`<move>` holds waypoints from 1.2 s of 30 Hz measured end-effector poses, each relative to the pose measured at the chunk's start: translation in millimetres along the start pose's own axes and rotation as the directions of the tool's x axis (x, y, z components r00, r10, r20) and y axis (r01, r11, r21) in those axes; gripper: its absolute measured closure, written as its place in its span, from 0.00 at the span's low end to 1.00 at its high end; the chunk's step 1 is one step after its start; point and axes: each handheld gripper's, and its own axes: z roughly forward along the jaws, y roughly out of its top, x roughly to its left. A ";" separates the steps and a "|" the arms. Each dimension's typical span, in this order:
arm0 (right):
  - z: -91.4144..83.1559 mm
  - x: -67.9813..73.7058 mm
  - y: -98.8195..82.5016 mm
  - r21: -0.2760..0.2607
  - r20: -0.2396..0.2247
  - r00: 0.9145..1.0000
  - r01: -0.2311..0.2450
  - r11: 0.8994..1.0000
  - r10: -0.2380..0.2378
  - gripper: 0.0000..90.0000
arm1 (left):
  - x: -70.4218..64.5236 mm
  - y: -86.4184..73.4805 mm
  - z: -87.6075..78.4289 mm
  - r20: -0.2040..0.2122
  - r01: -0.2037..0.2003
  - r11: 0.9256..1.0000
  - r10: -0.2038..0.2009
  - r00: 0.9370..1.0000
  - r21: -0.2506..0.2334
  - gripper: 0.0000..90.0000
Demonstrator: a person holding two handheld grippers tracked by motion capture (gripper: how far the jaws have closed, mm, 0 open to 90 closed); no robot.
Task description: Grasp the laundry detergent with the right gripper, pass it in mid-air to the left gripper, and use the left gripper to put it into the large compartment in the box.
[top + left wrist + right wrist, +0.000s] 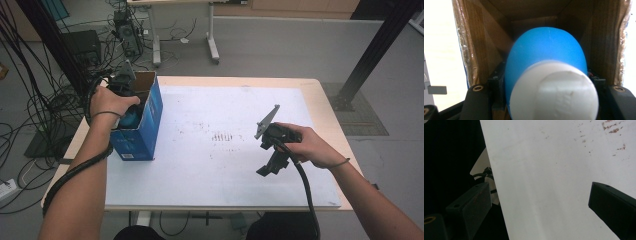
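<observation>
Overhead, I see my left gripper [131,107] dipped into the open top of the blue cardboard box [145,127] at the table's [320,100] left edge, while my right gripper [267,167] hovers over the white mat [210,165], well apart. Left gripper view: jaws clamped on a blue bulb [546,55] with a white cap [554,92], inside the box's brown walls. Right gripper view: jaws spread wide, nothing between them, above the mat's edge.
</observation>
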 end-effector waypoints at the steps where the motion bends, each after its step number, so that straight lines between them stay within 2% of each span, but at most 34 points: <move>1: 0.0 0.2 -0.1 -0.001 0.000 1.000 0.000 1.000 0.000 0.05 | -0.3 0.1 0.0 0.002 -0.002 1.000 0.002 1.000 0.003 0.41; 9: 0.3 1.3 -0.2 -0.002 -0.003 1.000 0.003 1.000 -0.003 0.05 | -1.6 0.8 -1.9 -0.011 -0.004 1.000 0.004 1.000 0.004 0.37; 18: -0.5 1.3 -0.7 0.001 0.004 1.000 0.004 1.000 -0.004 0.05 | -1.4 1.0 -7.5 -0.006 0.004 1.000 -0.004 1.000 -0.001 0.36; 28: -1.8 1.8 0.8 -0.002 0.007 1.000 0.010 1.000 -0.010 0.05 | -5.0 2.7 -27.7 -0.005 -0.012 1.000 0.012 1.000 -0.024 0.36; 36: -0.9 2.7 2.7 0.000 0.005 1.000 0.016 1.000 -0.016 0.05 | -7.6 1.7 -48.4 -0.022 -0.023 0.998 0.022 1.000 -0.054 0.36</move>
